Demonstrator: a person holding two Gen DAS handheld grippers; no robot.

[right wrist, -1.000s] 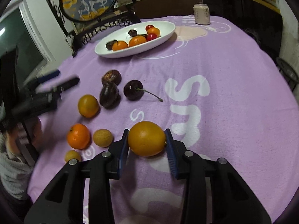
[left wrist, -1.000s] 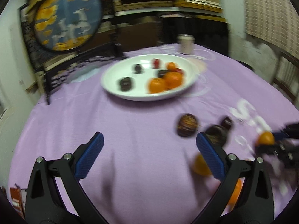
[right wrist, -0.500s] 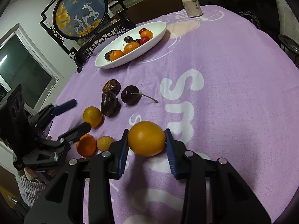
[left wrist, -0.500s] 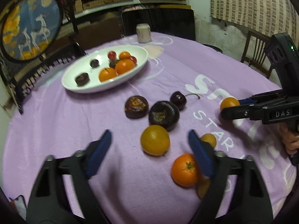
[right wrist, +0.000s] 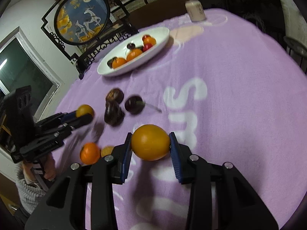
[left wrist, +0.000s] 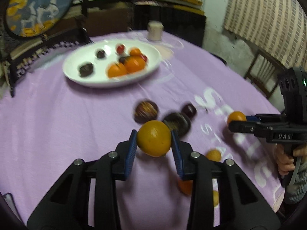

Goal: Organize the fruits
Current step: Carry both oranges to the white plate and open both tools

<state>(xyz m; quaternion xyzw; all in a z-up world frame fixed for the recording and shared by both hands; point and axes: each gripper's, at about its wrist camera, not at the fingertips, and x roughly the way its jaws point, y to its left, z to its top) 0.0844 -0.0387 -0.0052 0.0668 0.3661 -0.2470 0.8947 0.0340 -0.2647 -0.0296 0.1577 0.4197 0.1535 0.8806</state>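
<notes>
L tool (left wrist: 154, 139) & R tool (right wrist: 150, 142) each clamp an orange fruit; R tool's side reads "DAS", purple cloth (right wrist: 239, 95) lettering partly hidden.

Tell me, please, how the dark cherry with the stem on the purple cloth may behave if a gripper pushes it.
The dark cherry looks round and glossy, so it would probably roll and may slip from the pads. Its thin stem lies on the purple cloth, which might make it pivot rather than roll straight. It looks small, so probably light.

Seven fruits sit in one white plate (right wrist: 159, 44), seven lie loose on the bench (right wrist: 239, 80) (some blurred), two more are gripped, and one can (right wrist: 194, 10) stands at the far edge.
</notes>
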